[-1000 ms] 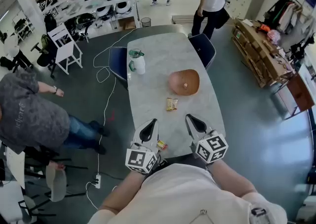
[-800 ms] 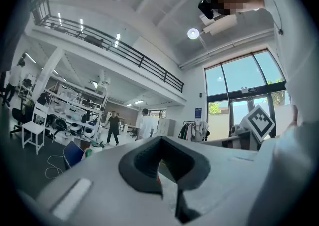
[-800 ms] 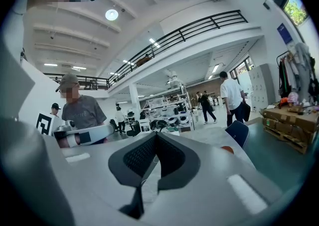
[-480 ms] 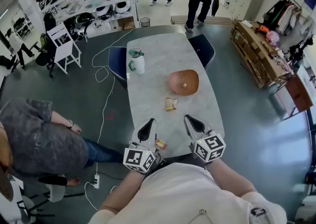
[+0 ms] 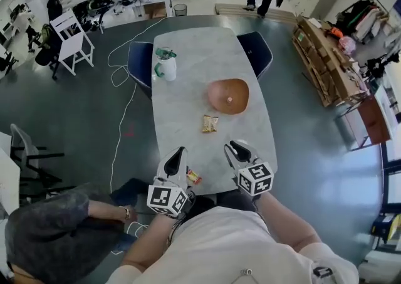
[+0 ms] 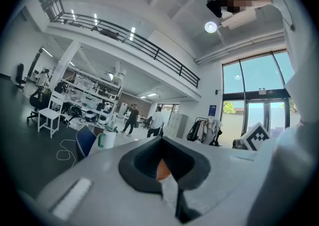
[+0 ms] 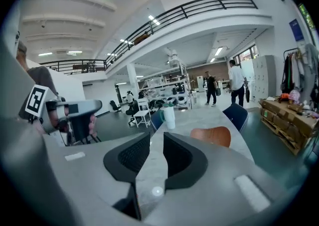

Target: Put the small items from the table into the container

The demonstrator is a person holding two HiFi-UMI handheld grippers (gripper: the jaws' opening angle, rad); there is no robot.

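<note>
While I am watching from above, left hand-held gripper (image 5: 178,152) is pointing across near end of desk (image 5: 188,88), jaws pressing together at tips, nothing pinched that I can make out. Wrapper (image 5: 193,177) is lying on desk just right of it. Right hand-held gripper (image 5: 235,147) is opening, only bare desk between jaws. Packet (image 5: 209,124) is lying mid-desk, near bowl (image 5: 238,88). Pale item (image 5: 229,99) is sitting in bowl.

Bare bench (image 5: 188,98) stretching clear toward the bowl (image 5: 229,95), interrupted only by a snack packet (image 5: 209,124) midway; small wrapper (image 5: 193,177) at the near edge; jug (image 5: 164,64) well off, far left; chairs (image 5: 139,63) flanking the far end.
</note>
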